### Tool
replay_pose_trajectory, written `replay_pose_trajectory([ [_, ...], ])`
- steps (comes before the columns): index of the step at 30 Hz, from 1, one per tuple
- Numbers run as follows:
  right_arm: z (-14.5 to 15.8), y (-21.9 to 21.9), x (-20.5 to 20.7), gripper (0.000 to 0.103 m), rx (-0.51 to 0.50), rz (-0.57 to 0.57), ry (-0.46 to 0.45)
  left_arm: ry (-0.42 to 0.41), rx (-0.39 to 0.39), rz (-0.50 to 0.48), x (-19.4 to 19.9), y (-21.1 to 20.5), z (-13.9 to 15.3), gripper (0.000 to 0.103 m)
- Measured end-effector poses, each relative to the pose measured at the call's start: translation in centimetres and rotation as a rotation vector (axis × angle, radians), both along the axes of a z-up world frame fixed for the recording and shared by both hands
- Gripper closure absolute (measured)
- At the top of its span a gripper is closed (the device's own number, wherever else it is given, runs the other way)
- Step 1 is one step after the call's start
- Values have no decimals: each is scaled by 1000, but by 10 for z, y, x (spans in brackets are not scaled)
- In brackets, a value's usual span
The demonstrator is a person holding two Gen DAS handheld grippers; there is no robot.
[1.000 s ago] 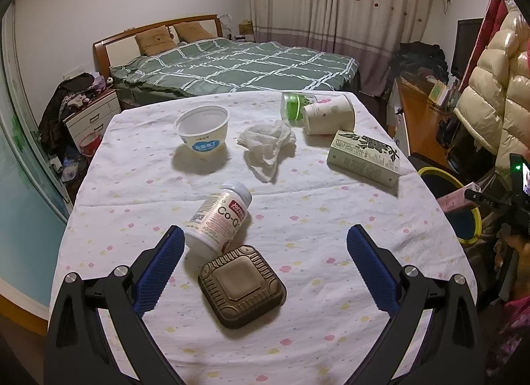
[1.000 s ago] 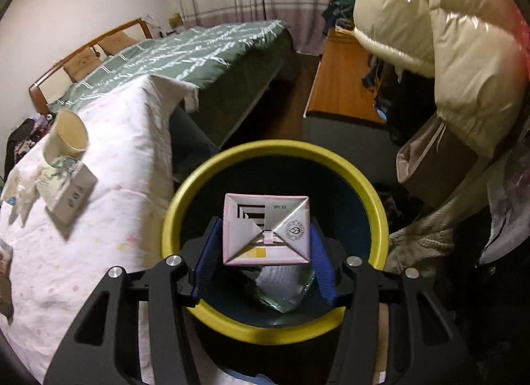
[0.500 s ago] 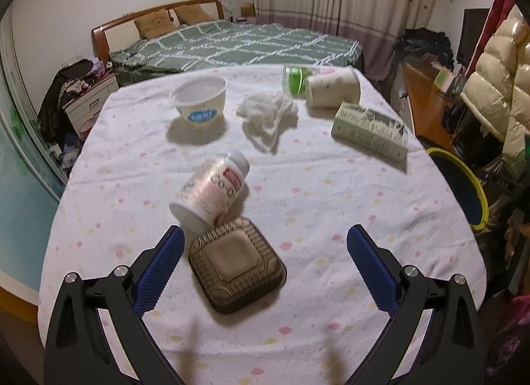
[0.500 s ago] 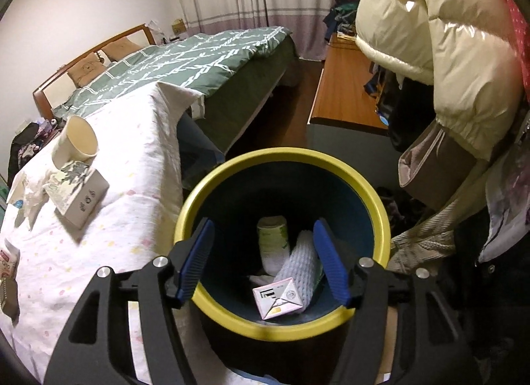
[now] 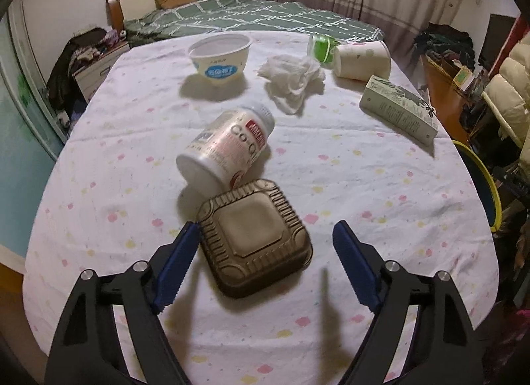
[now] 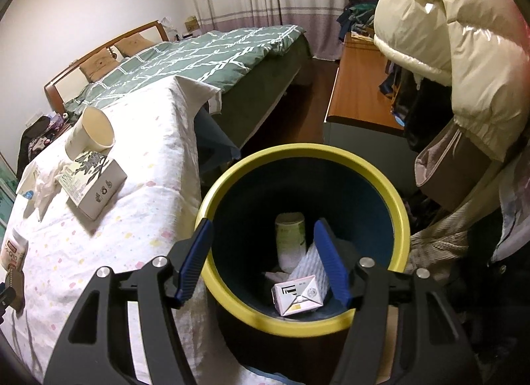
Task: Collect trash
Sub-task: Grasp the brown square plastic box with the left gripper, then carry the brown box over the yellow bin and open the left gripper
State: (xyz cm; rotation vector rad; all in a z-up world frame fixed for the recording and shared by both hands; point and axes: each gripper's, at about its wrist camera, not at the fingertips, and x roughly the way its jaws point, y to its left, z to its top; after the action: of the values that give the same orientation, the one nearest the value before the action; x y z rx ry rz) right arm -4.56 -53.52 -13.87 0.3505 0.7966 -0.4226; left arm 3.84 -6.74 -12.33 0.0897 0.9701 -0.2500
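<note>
Left tool [image 5: 265, 256]: jaws apart, holding nothing, low over the counter [image 5: 381, 186], straddling the near end of the brown box [image 5: 255, 237].
Brown box: at 12 o'clock from the left tool, touching the bottle [image 5: 228, 150] lying on its side beyond it.
Farther on the counter: tissue [image 5: 291, 77] at 12, bowl [image 5: 218, 59] at 11, paper cup [image 5: 361, 59] on its side and carton [image 5: 397, 108] at 1.
Right tool [image 6: 263, 261]: jaws apart, empty, above the yellow-rimmed bin [image 6: 304, 160].
Bin: beside the counter's edge; a pink-white box [image 6: 296, 294], a cup and white scraps lie inside.
</note>
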Motion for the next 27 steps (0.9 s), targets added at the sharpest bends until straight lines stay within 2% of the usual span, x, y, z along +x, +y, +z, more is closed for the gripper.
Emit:
replay_pose_trajectory([
  [8, -4, 3, 1, 42, 9, 12, 4, 11, -10, 11, 2, 0, -6, 21],
  [11, -4, 3, 1, 42, 11, 12, 4, 12, -12, 12, 5, 1, -7, 33],
  [15, -5, 5, 1, 42, 12, 14, 6, 7, -29, 7, 4, 4, -6, 35],
  [23, -1, 5, -4, 42, -4, 13, -5, -10, -16, -106, -21, -14, 8, 35],
  [27, 4, -1, -12, 42, -11, -8, -13, -28, -30, -197, -29, -41, 18, 35],
])
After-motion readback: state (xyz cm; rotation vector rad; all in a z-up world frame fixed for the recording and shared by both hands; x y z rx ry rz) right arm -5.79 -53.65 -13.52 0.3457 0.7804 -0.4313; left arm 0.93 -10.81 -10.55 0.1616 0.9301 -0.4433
